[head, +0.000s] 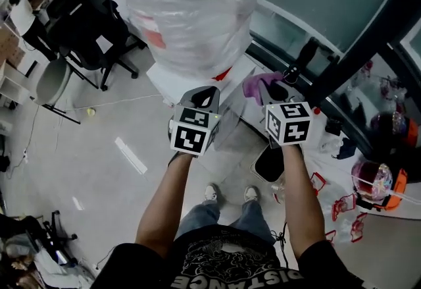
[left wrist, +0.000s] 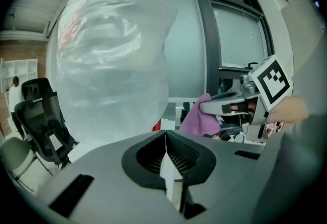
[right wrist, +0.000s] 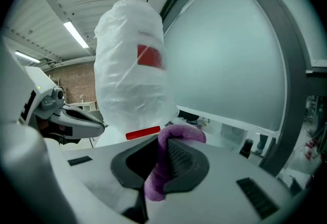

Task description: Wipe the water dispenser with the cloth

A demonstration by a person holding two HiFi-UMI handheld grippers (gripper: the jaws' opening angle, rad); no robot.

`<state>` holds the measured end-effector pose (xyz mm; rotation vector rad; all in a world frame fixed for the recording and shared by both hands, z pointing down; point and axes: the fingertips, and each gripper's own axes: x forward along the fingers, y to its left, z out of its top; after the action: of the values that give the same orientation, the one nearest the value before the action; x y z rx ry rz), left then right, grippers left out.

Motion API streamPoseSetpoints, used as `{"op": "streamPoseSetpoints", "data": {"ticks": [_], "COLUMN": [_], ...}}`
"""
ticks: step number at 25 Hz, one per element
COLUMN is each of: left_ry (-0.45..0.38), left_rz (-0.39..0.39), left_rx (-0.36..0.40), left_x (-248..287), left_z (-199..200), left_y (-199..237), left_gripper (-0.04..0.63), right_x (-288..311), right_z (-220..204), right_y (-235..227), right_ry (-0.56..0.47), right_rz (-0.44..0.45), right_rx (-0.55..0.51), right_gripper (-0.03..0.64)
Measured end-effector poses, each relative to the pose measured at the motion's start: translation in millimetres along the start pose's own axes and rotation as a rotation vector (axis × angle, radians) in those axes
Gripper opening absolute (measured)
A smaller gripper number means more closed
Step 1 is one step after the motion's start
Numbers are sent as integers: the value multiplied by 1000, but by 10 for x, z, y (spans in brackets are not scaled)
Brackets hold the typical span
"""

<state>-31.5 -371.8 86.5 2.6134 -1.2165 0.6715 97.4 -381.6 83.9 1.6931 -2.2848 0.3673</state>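
Nearest: left tongs [head: 202, 93] clenched, nothing between them | right tongs [head: 275, 87] at their 3 o'clock, grasping purple cloth [head: 254, 83] | water dispenser [head: 172, 74] at 12 o'clock, plastic-wrapped bottle [head: 187, 4] on top | cloth near dispenser, contact unclear

Purple cloth [right wrist: 180, 132], soft and folded over one jaw, sits pinched in my right gripper [right wrist: 162, 147], just beside the white water dispenser [head: 168, 77], whose upright bottle [right wrist: 130, 82] is wrapped in crinkled clear plastic.
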Motion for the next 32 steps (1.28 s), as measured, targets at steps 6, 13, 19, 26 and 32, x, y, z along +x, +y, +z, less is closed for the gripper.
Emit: {"op": "streamPoseSetpoints", "data": {"ticks": [6,13,19,26,32], "left_ry": [11,17,17,14,-21], "left_rz": [108,210,241,219,190], "left_rx": [-28,-59,-88,-68,-48], "left_x": [241,347,337,440,571], "left_z": [-6,-114,-338,-642,-944], "left_y": [-160,-286,-382,-575,-697], "left_gripper": [26,26,26,26,26], "right_x": [336,657,764,817,872], "right_z": [-228,-382,-509,-742,-963], "right_y": [-189,-185,-104,-109,-89], "right_ry": [33,23,7,-14,-52], "right_rz": [142,284,328,326,311], "right_rx": [-53,-105,-130,-129,-151], "right_gripper": [32,32,32,32,32]}}
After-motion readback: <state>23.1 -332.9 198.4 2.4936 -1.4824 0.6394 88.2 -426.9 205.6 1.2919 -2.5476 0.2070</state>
